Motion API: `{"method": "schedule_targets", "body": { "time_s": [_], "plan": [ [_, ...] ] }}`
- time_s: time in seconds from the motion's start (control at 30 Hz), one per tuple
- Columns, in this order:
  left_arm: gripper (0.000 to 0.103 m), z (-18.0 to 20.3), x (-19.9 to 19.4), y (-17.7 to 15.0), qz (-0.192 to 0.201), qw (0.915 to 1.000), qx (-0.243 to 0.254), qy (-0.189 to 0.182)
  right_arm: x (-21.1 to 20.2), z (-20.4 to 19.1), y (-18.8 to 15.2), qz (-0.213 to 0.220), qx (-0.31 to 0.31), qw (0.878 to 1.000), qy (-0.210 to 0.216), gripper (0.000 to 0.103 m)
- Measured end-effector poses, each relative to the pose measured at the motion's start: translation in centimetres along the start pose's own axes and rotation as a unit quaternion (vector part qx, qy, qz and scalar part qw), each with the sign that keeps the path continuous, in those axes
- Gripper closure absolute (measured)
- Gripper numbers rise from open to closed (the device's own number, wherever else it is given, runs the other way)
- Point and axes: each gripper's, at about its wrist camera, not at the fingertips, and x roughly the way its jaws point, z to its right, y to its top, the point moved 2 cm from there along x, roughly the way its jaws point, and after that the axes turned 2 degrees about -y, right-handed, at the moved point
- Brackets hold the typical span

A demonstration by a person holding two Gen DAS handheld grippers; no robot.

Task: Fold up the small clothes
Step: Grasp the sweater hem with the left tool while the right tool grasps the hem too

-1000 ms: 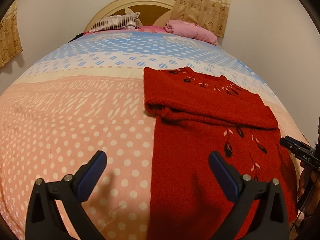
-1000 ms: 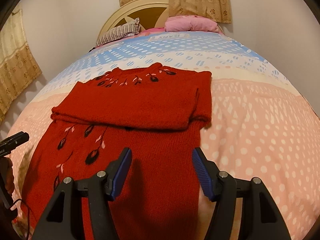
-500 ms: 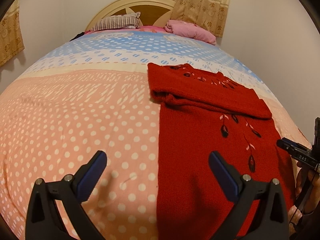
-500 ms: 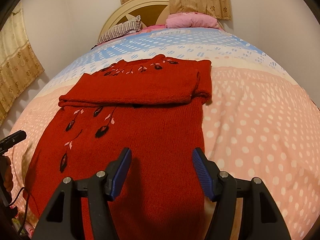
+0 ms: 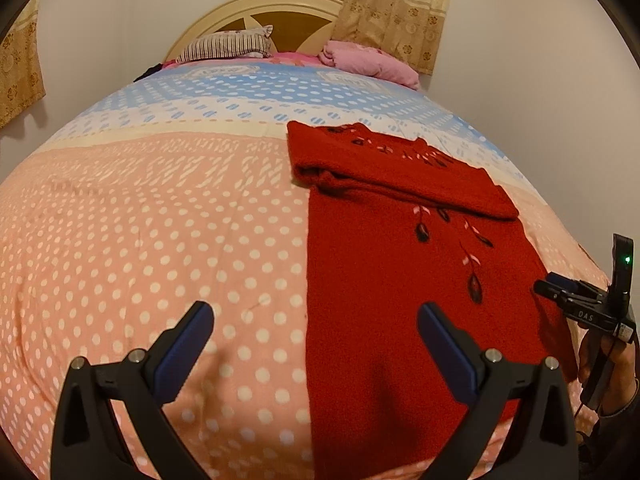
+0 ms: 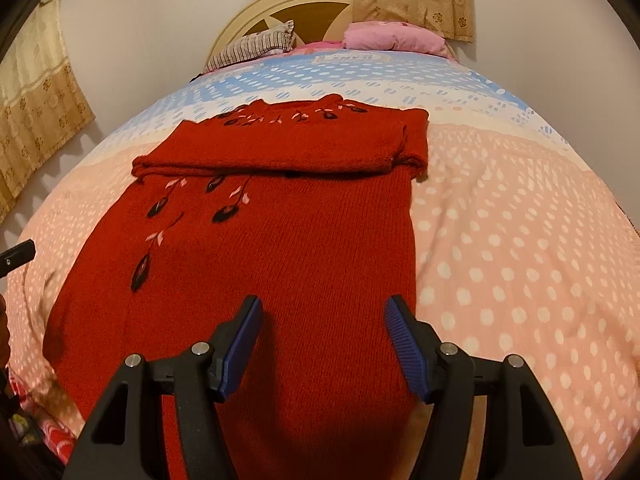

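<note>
A red knitted sweater (image 5: pixel 384 264) (image 6: pixel 280 248) with dark leaf embroidery lies flat on the bed, its sleeves folded across the chest near the collar. My left gripper (image 5: pixel 316 320) stands open above the sweater's left hem edge, nothing between its blue pads. Over the sweater's lower right part my right gripper (image 6: pixel 322 320) is open too, holding nothing. In the left wrist view the right gripper (image 5: pixel 560 292) shows at the right edge, held by a hand (image 5: pixel 608 364). The tip of the left gripper (image 6: pixel 16 256) peeks in at the left edge of the right wrist view.
The bed (image 5: pixel 140 240) has a pink, white and blue dotted cover. A striped pillow (image 5: pixel 228 44) and a pink bundle (image 5: pixel 368 60) lie by the headboard (image 5: pixel 280 12). Walls and curtains (image 5: pixel 392 0) surround the bed. Red patterned fabric (image 6: pixel 52 432) lies below the bed's edge.
Both grippers have drawn back toward the foot of the bed, so the sweater looks farther away and more of its lower body shows. Both stayed open and empty.
</note>
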Motion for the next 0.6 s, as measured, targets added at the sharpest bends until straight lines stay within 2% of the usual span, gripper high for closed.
{"method": "schedule_targets", "body": {
  "time_s": [0.43, 0.6],
  "plan": [
    [0.001, -0.2, -1.3, -4.2, -0.037, 0.9990, -0.012, -0.021, -1.6, -0.9, -2.8, -0.001, -0.019, 1.000, 0.003, 0.034],
    [0.013, 0.0, -1.3, -5.7, -0.057, 0.9964, -0.032, -0.053, -2.3, -0.9, -3.7, -0.001, -0.020, 1.000, 0.008, 0.034]
  ]
}}
